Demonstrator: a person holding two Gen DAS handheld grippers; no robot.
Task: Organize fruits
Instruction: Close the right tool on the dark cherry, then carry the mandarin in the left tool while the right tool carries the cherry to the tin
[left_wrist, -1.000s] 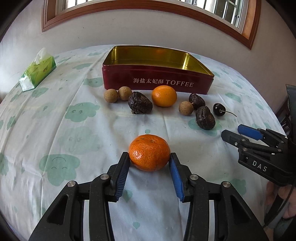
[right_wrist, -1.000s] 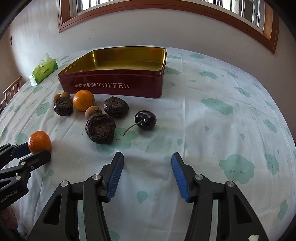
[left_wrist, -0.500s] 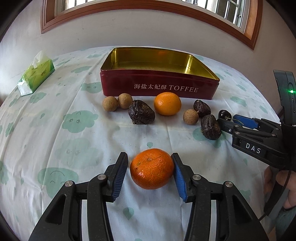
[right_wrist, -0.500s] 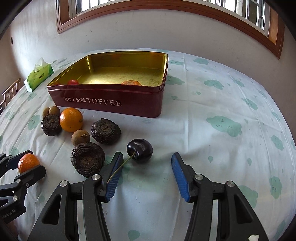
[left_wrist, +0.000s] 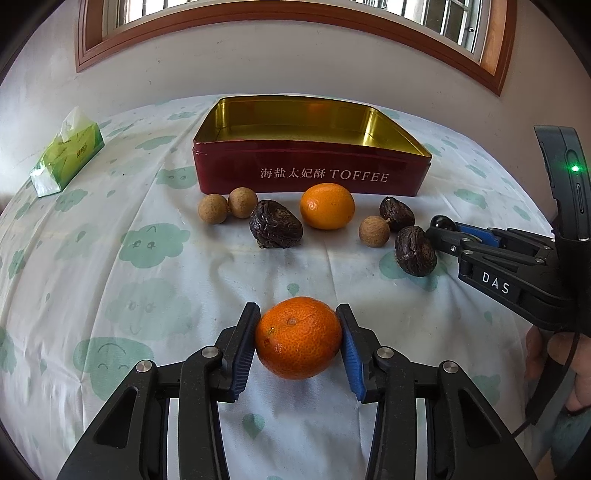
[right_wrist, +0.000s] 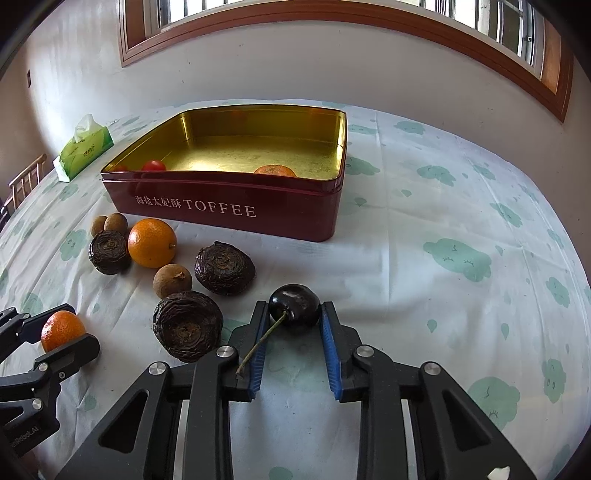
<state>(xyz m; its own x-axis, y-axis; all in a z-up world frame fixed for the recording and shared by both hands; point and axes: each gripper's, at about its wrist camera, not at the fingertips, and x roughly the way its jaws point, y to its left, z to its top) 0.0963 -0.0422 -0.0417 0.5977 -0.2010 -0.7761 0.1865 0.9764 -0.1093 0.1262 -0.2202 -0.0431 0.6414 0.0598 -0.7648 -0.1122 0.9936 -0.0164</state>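
Two fruits are being taken up at once from a cloth-covered surface (right_wrist: 461, 206), ahead of a move into the red toffee tin (right_wrist: 229, 206) at the far side. The left gripper (left_wrist: 298, 339) is closing on a mandarin (left_wrist: 298, 338), both blue pads touching its flanks, with the fruit sitting low between them on the cloth. The right gripper (right_wrist: 294, 321) is closing on a dark cherry (right_wrist: 294, 303), which is pinched near the fingertips; its stem (right_wrist: 258, 345) trails back across the left-hand pad.

The pick-up step looks all but done on both sides. The next move, by this reading, calls for a lift clear of the cloth and a carry over the near wall of the tin, which is high enough to need clearance. The cherry is small, round and glossy, so it may slip if the squeeze is light.

Already inside the tin are a small red fruit (right_wrist: 153, 165) and another mandarin (right_wrist: 275, 170). Lying just before the tin, well ahead of the left gripper and beside the right one, are an orange (left_wrist: 327, 206), three tan longans (left_wrist: 212, 208) and three dark wrinkled fruits (left_wrist: 275, 229). A green tissue pack (left_wrist: 68, 155) lies far left.
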